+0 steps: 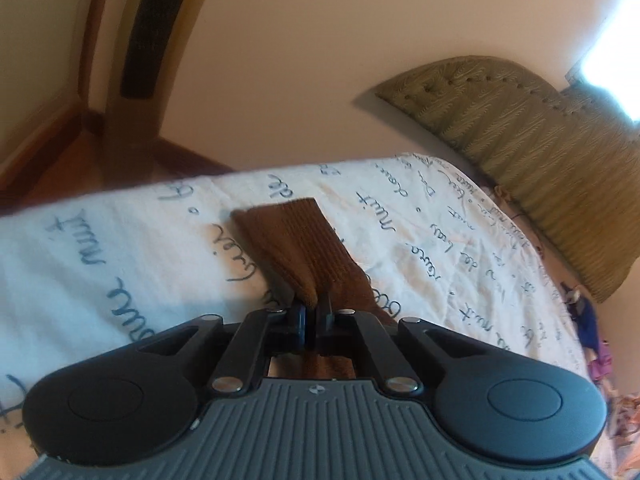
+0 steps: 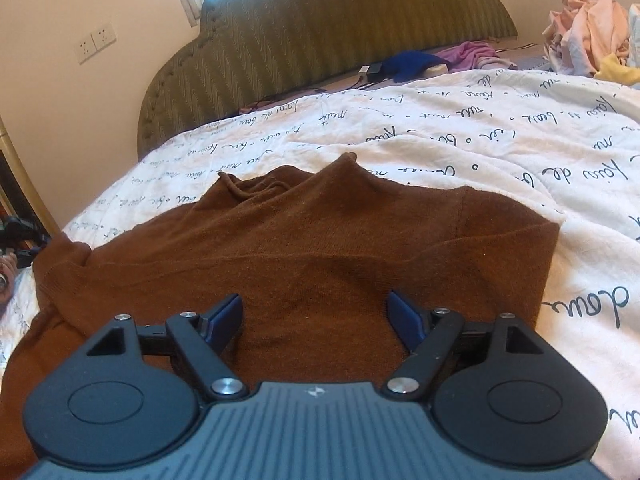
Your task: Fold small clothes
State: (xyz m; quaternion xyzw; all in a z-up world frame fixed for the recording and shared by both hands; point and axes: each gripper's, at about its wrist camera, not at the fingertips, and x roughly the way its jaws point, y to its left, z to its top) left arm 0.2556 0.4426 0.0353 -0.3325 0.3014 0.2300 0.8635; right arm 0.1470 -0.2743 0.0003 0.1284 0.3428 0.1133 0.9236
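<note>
Brown knit sweater [image 2: 304,248] lies spread flat on a white quilt [image 2: 500,148] printed with dark script, collar toward the green headboard [image 2: 320,36]. No containers seen. Left gripper [image 1: 311,312]: jaws pressed together, pinching a ribbed sleeve [image 1: 296,248] of the sweater; the sleeve extends forward from the fingertips over the quilt toward the bed edge. Right gripper [image 2: 316,320]: jaws spread wide, holding nothing, positioned just above the sweater body, which fills the space between and beyond the fingers. Loose clothes [image 2: 588,36] piled far right near the headboard.
</note>
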